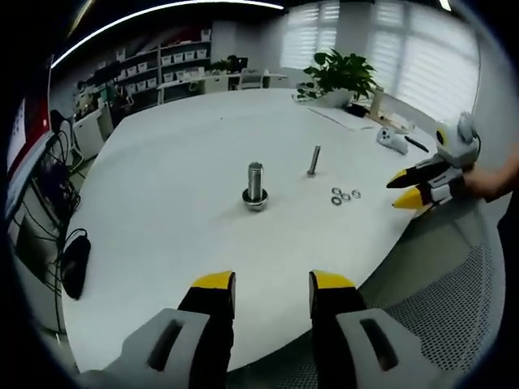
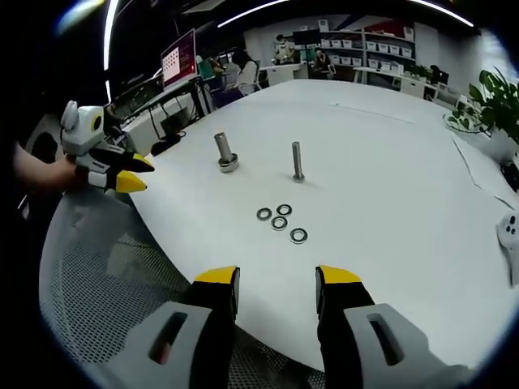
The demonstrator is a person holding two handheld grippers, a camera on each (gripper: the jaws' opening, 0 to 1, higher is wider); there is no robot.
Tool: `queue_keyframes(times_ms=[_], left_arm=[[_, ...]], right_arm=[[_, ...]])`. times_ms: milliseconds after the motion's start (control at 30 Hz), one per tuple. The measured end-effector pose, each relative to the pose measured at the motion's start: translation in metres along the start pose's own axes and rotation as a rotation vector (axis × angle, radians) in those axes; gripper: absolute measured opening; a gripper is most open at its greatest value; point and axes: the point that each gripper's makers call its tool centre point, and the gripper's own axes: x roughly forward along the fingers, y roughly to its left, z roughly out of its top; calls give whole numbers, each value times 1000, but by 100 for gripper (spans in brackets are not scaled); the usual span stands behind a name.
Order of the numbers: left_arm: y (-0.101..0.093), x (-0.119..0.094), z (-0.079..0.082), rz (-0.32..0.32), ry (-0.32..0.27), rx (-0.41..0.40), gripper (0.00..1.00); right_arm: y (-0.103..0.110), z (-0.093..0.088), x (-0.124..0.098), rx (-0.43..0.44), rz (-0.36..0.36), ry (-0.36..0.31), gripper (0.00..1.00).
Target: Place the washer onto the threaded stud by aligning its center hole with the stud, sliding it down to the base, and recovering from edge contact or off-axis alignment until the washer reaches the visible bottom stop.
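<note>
Currently both grippers hang at the near edge of the white table (image 2: 389, 162), well apart from the parts. The left gripper (image 1: 272, 284) has its yellow-tipped jaws parted with nothing between them; it also appears at the left of the right gripper view, held by a hand (image 2: 36, 174). The right gripper (image 2: 277, 278) is likewise spread and empty, and it appears at the right edge of the left gripper view with its tips slightly apart.

On the table lie 4 washers (image 2: 281, 219) in a loose cluster, flat and just beside one another; whether any touch is hard to tell. Beyond them stands a slim threaded stud (image 2: 298, 160), upright, with no washer on it. To its left in the right gripper view stands a thicker bolt (image 2: 224, 151), also upright, with what seems to be a washer or nut at its base.

Farther across the table sit a potted plant (image 1: 340, 77) and a white controller (image 1: 392, 139). A grey mesh chair (image 2: 113, 292) sits below the table edge.
</note>
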Motion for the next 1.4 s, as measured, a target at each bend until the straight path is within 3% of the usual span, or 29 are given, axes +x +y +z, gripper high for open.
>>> queue_keyframes(times_ms=[533, 667, 767, 900, 1400], left_arm=[[-7, 3, 0, -15, -40, 61, 33], [-6, 0, 5, -5, -73, 79, 31], [-6, 2, 5, -21, -69, 45, 32], [-6, 2, 7, -10, -80, 65, 32], [-3, -1, 11, 13, -98, 65, 32]], right_arm=[[7, -16, 7, -52, 10, 94, 41], [7, -17, 7, -53, 10, 101, 41], [7, -16, 7, -54, 12, 104, 41], [10, -21, 8, -79, 21, 133, 44], [7, -12, 4, -45, 32, 99, 45]])
